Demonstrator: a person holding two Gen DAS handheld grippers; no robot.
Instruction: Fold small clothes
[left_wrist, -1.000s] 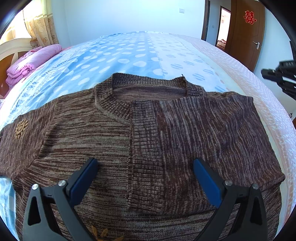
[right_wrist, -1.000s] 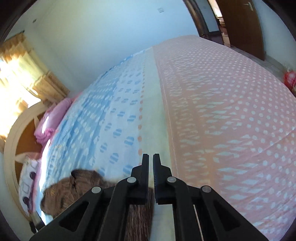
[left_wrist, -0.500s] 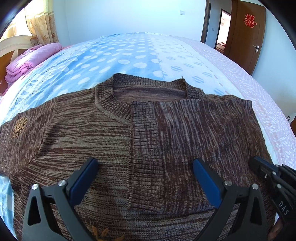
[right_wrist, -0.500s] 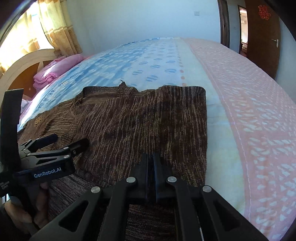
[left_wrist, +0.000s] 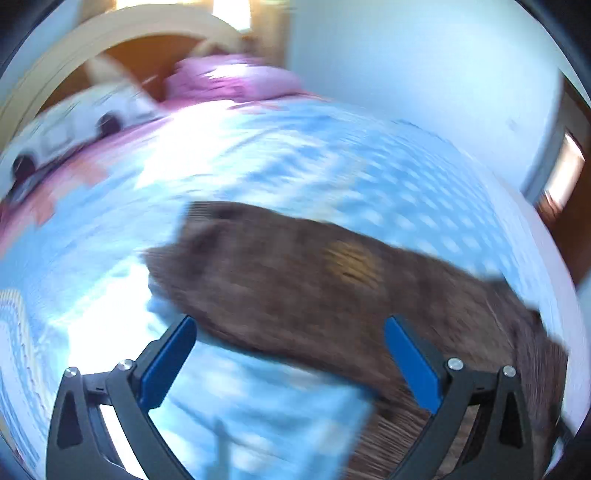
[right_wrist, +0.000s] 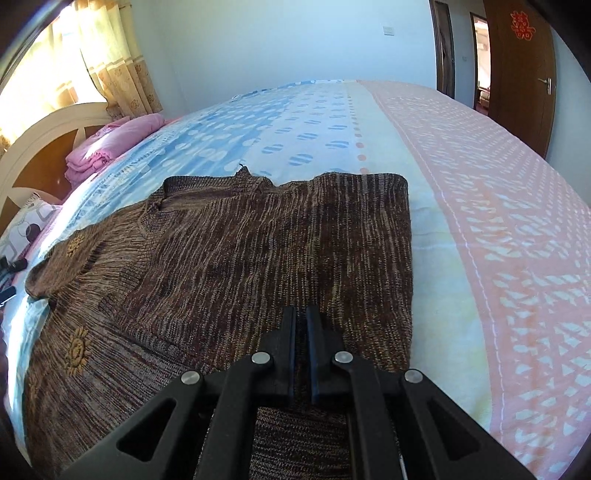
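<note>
Motion blur smears the sweater (left_wrist: 314, 291) and bedspread (left_wrist: 332, 166).

The black plastic left gripper (left_wrist: 288, 363) has blue pads lining its jaws and silver screws behind them; the black plastic right gripper (right_wrist: 301, 325) carries matching silver screws.

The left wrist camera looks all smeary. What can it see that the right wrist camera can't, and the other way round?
Only the left wrist view shows the left gripper, jaws wide open with blue pads, above the sweater's spread sleeve, holding nothing. Only the right wrist view shows the right gripper, shut and empty, the sweater's neckline, the side already folded in and a brown door. Both show the brown sweater, the dotted bedspread and pink folded bedding.
</note>
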